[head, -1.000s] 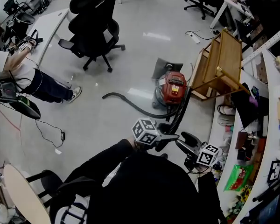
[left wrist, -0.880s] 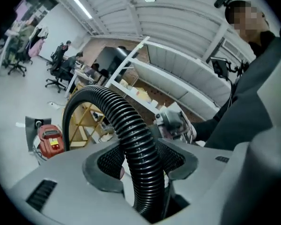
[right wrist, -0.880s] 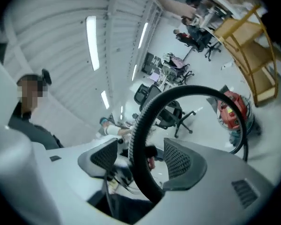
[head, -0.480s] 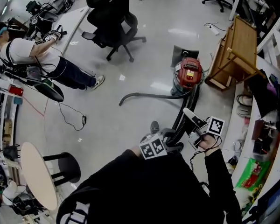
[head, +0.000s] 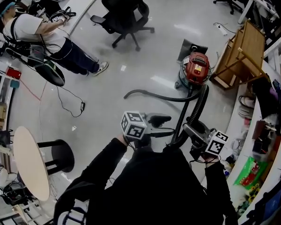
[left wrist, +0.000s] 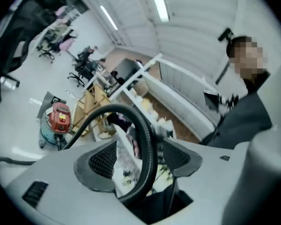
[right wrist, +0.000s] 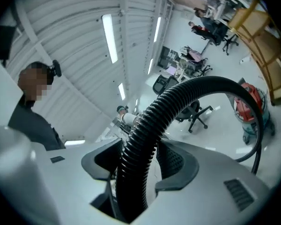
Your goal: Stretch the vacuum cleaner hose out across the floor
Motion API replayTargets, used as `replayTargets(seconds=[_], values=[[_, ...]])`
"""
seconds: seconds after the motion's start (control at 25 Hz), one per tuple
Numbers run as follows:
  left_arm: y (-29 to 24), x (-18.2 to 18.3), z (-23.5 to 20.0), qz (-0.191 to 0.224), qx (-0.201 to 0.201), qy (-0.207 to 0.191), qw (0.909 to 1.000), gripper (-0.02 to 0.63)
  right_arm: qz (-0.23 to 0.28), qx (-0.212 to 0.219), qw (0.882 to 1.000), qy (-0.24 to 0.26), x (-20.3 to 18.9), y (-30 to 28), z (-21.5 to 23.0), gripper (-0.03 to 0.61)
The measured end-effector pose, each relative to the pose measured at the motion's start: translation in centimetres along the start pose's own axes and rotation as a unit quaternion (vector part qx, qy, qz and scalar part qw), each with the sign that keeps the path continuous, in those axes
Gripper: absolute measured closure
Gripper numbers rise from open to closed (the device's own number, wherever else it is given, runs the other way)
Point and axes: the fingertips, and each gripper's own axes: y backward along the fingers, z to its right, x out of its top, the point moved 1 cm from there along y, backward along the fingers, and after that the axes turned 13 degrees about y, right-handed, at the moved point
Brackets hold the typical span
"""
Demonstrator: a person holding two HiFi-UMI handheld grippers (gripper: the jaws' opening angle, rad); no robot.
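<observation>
black ribbed hose (head: 199,105), one thick length, joins one red vacuum cleaner (head: 195,69).

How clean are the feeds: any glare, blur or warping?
Head view: sharp, pale glare patches on the grey floor near the red vacuum cleaner. Left and right gripper views: heavy fisheye warping, dark corners; black ribbed hose sharp.

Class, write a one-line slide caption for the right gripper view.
Right gripper, its fingers closing on the ribbed black hose that arcs back to the red vacuum cleaner.
</observation>
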Motion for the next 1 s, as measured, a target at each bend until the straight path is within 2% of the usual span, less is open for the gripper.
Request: replayTargets(seconds=[0.08,0.12,0.16,0.28,0.4,0.48,0.56,0.6,0.64,0.68,0.76,0.8,0.84,0.92,1.0], values=[[1.8,2.9,0.0,0.060,-0.018,0.043,0.9971,0.307,-0.035,-0.001,0.998,0.055,-2.4,-0.9,-2.4,0.344],[2.3,3.5,-0.2,0.067,-0.024,0.054,0.9960,0.307,-0.051,-0.003,0.996,0.079,-3.8,-1.6,-3.6,0.344],[2.5,3.7,-0.3,0.060,-0.031,0.060,0.9959,0.304,-0.066,-0.005,0.993,0.100,-5.2,-2.3,-4.8,0.344],[2.6,2.3,0.2,0.005,-0.071,0.076,0.9945,0.281,-0.105,-0.016,0.982,0.155,-9.3,-4.8,-8.3,0.342],[2.9,0.6,0.3,-0.038,-0.090,0.112,0.9889,0.281,-0.111,-0.033,0.978,0.175,-11.9,-7.0,-11.3,0.342],[3.2,-0.7,0.3,-0.055,-0.109,0.154,0.9806,0.276,-0.131,-0.053,0.972,0.188,-13.3,-7.3,-12.4,0.342],[3.5,-1.5,1.3,-0.060,-0.151,0.199,0.9665,0.278,-0.166,-0.057,0.960,0.220,-15.1,-6.9,-12.8,0.342],[3.5,-1.8,2.0,-0.061,-0.168,0.212,0.9608,0.278,-0.179,-0.056,0.954,0.234,-15.7,-6.7,-12.9,0.342],[3.5,-2.0,2.5,-0.063,-0.175,0.212,0.9593,0.278,-0.189,-0.056,0.949,0.245,-16.0,-6.5,-13.1,0.342],[3.4,-2.4,2.8,-0.064,-0.171,0.200,0.9626,0.284,-0.200,-0.055,0.945,0.254,-16.5,-6.2,-13.2,0.342],[3.2,-3.7,3.2,-0.069,-0.145,0.148,0.9758,0.360,-0.223,-0.049,0.939,0.256,-17.5,-5.5,-13.5,0.338],[3.1,-4.7,3.4,-0.075,-0.131,0.117,0.9816,0.368,-0.225,-0.047,0.943,0.241,-17.8,-5.0,-13.6,0.261],[3.1,-5.8,3.9,-0.083,-0.119,0.084,0.9858,0.373,-0.212,-0.046,0.953,0.211,-17.6,-4.4,-13.7,0.202],[3.0,-8.4,5.3,-0.102,-0.100,0.019,0.9895,0.373,-0.148,-0.039,0.981,0.116,-16.0,-2.6,-13.4,0.195],[2.5,-10.7,6.7,-0.106,-0.083,-0.021,0.9907,0.373,-0.069,-0.014,0.997,0.015,-13.9,0.2,-13.2,0.193]])
